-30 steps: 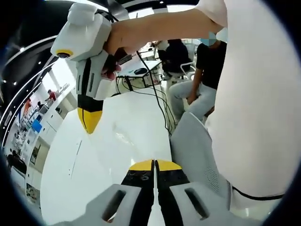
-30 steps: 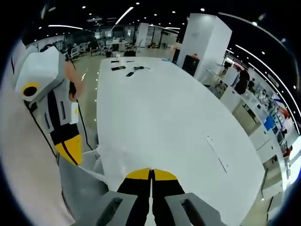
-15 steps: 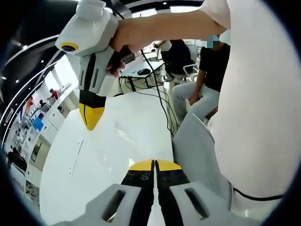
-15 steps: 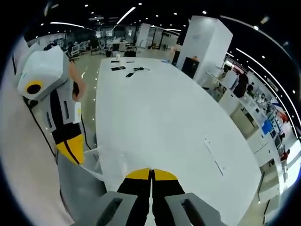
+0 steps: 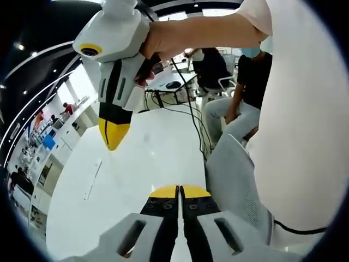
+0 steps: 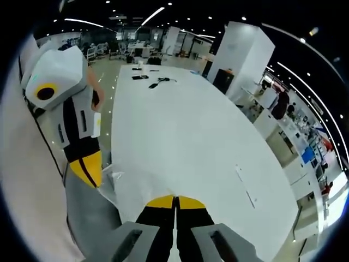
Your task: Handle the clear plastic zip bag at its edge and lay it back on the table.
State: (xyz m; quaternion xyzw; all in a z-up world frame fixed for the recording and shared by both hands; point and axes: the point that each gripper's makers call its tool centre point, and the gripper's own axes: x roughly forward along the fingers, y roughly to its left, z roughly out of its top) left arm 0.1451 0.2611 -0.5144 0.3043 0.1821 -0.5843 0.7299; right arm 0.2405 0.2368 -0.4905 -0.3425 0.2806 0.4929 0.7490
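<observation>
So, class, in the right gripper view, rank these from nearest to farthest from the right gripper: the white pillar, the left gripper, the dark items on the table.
Measured from the right gripper:
1. Left gripper, close by on the left, at the table's near edge.
2. Dark items, at the far end of the table.
3. White pillar, beyond the table, upper right.

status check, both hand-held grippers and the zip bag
Left hand-held gripper shut, right hand-held gripper shut. Clear zip bag stretched between them over white table. Nothing in the way.
</observation>
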